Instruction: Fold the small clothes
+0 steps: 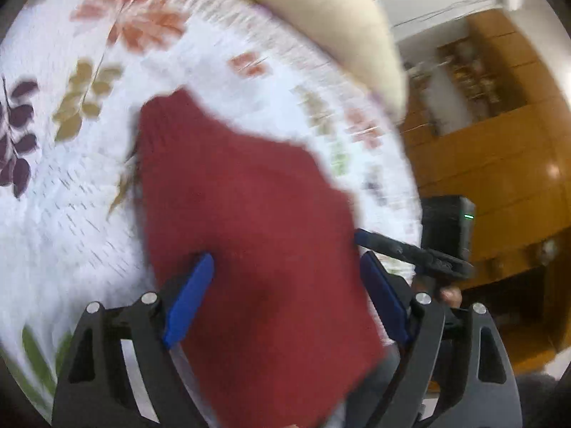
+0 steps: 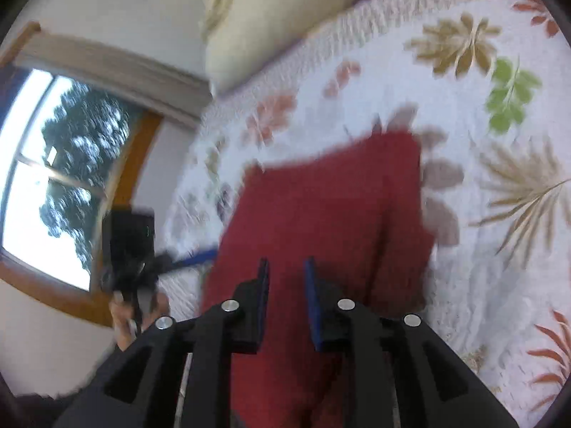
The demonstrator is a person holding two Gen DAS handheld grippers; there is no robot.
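A dark red knitted garment (image 1: 249, 196) lies on a white bedspread with a leaf print (image 1: 71, 214). My left gripper (image 1: 285, 296) is open wide just above the garment's near part, its blue pads (image 1: 189, 299) on either side of the cloth. In the right wrist view the same red garment (image 2: 321, 207) fills the middle. My right gripper (image 2: 288, 296) hovers over it with its jaws a narrow gap apart and red cloth showing through the gap. Each gripper shows at the garment's edge in the other's view: the right gripper (image 1: 362, 237) and the left gripper (image 2: 210, 254). Both views are motion-blurred.
A cream pillow (image 2: 267, 18) lies at the head of the bedspread (image 2: 481, 267). Wooden cabinets (image 1: 499, 160) stand beyond one side of the bed, a window (image 2: 53, 160) beyond the other. A person's hand (image 2: 125, 317) holds the left gripper's handle.
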